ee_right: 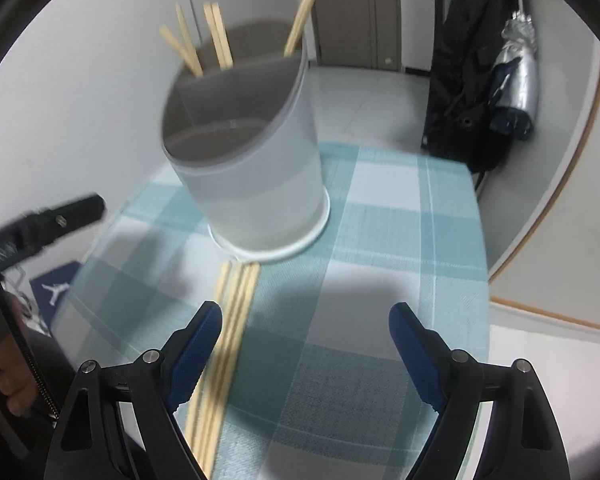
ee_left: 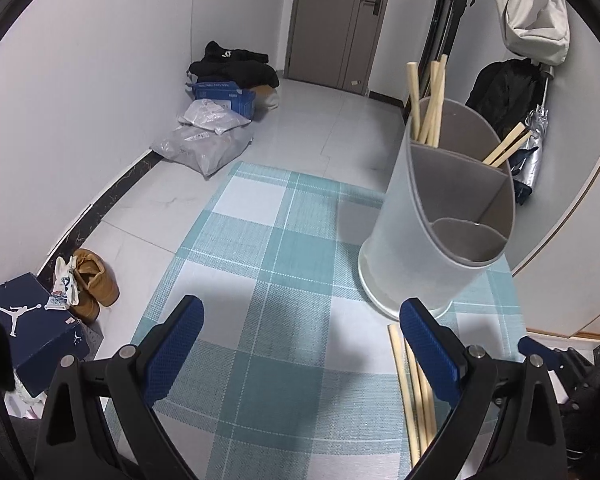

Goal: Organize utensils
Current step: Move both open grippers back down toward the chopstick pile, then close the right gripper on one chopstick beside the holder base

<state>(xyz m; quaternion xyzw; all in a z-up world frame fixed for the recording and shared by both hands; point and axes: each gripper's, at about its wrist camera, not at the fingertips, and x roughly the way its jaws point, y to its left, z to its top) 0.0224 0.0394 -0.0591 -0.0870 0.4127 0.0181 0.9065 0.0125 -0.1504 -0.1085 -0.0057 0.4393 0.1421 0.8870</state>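
A pale grey utensil holder (ee_left: 432, 216) (ee_right: 252, 152) with inner dividers stands on the teal checked tablecloth (ee_left: 268, 288) (ee_right: 380, 240). Several wooden chopsticks (ee_left: 430, 104) (ee_right: 220, 40) stick up from its far compartment. More wooden chopsticks (ee_left: 412, 396) (ee_right: 228, 344) lie side by side on the cloth in front of the holder. My left gripper (ee_left: 304, 324) is open, empty, its right finger over those loose chopsticks. My right gripper (ee_right: 306, 320) is open and empty; the loose chopsticks run beside its left finger. The left gripper's tip (ee_right: 60, 220) shows at the left of the right wrist view.
On the floor left of the table are a dark blue shoe box (ee_left: 32, 328), tan shoes (ee_left: 94, 280), plastic parcels (ee_left: 204, 144) and a blue carton (ee_left: 228, 96). A black bag (ee_right: 468, 80) and a folded silver umbrella (ee_right: 516, 92) lean at the right wall. A door (ee_left: 340, 20) is behind.
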